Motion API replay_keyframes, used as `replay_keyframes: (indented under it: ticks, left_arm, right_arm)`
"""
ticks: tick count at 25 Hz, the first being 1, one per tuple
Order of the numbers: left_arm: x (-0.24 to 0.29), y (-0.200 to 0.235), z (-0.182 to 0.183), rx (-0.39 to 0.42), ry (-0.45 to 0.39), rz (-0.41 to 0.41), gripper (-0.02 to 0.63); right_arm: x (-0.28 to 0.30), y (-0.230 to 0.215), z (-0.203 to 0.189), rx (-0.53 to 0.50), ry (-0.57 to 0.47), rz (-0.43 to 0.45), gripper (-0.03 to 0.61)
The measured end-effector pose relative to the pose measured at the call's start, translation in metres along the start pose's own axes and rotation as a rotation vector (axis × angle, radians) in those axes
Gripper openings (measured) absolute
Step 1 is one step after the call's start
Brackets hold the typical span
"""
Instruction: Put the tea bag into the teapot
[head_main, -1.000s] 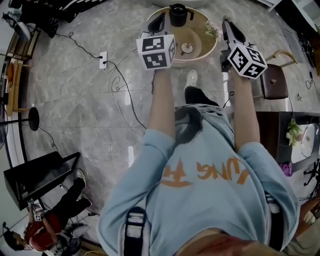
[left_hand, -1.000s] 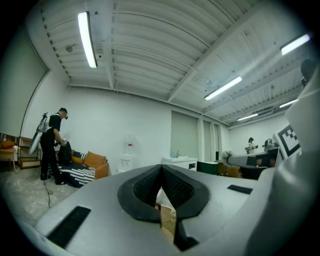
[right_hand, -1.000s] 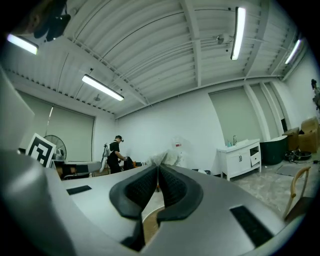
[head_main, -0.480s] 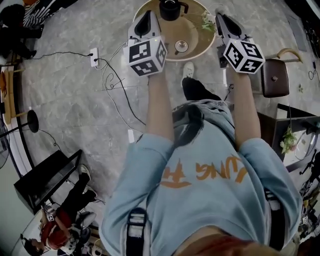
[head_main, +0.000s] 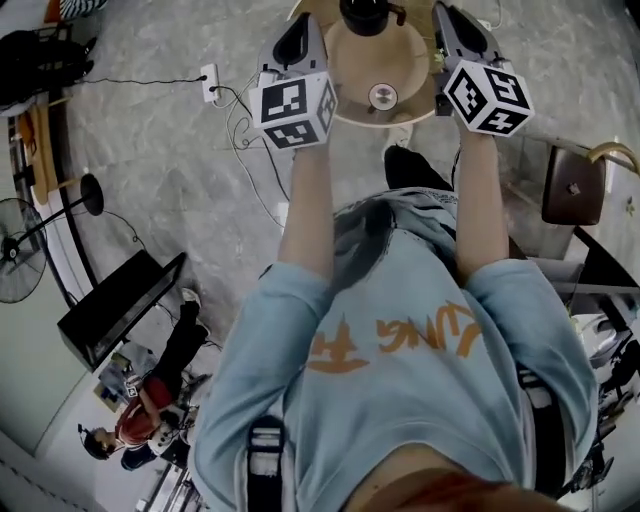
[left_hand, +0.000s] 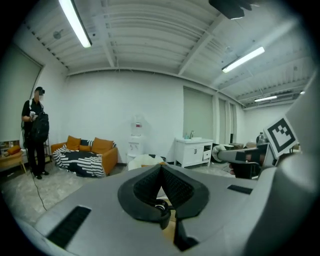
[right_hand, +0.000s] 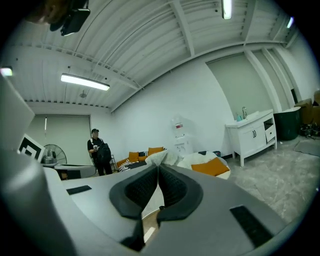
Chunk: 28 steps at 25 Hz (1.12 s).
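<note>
From the head view, a person in a light blue shirt (head_main: 400, 370) stands over a round wooden counter (head_main: 355, 70) with both arms stretched forward. The left tongs (head_main: 300, 30) reach past the counter's left edge and the right tongs (head_main: 450, 25) past its right edge. The dark teapot (head_main: 365, 15) stands at the far side of the counter, between the two. A small pale round piece (head_main: 382, 96) lies nearer the person, apart from the teapot. The tea bag cannot be picked out here. A brown stool (head_main: 572, 185) stands on the grey floor to the right.

In the left gripper view, the left tongs (left_hand: 161, 172) are closed — the two ribbed pads meet at their tips and grip nothing. A sliver of the wooden counter and a small round rim (left_hand: 161, 205) show through the gap beneath them. Beyond are an orange sofa (left_hand: 85, 155), a white cabinet (left_hand: 192, 151) and a standing person (left_hand: 36, 132).

In the right gripper view, the right tongs (right_hand: 159, 167) are likewise closed tip to tip and empty, with pale wood showing below. Another white cabinet (right_hand: 252, 135) stands far off at the right. No view shows the tea bag.
</note>
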<state>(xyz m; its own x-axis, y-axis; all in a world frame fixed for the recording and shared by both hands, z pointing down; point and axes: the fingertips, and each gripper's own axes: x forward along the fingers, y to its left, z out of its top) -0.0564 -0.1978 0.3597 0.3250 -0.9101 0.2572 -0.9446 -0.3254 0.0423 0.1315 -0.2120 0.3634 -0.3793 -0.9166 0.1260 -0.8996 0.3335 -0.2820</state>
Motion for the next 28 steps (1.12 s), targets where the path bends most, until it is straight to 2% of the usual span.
replay_keyframes:
  ticks: [3,6,10,13,17,22,28]
  left_arm:
    - [0.045,-0.017,0.016,-0.008,0.002,-0.040,0.023]
    - [0.075,-0.027,0.016,-0.058,0.029,-0.076,0.023]
    - [0.107,-0.033,0.008,-0.090,0.072,-0.067,0.023]
    - [0.119,-0.028,0.011,-0.086,0.075,-0.052,0.023]
    - [0.131,-0.027,0.008,-0.093,0.086,-0.053,0.023]
    - [0.135,-0.019,-0.003,-0.199,0.087,-0.065,0.023]
    - [0.139,0.022,-0.016,-0.238,0.115,-0.043,0.023]
  right_arm:
    - [0.031,-0.030,0.019,0.026,-0.030,0.003,0.023]
    - [0.047,-0.044,0.028,0.056,-0.077,-0.010,0.023]
    - [0.060,-0.057,0.031,-0.007,-0.074,0.008,0.023]
    - [0.072,-0.063,0.030,-0.039,-0.057,0.027,0.023]
    - [0.082,-0.075,0.025,-0.028,-0.031,0.024,0.023]
    - [0.107,-0.070,0.012,-0.029,0.020,0.014,0.023]
    - [0.131,-0.050,-0.007,-0.058,0.085,0.036,0.023]
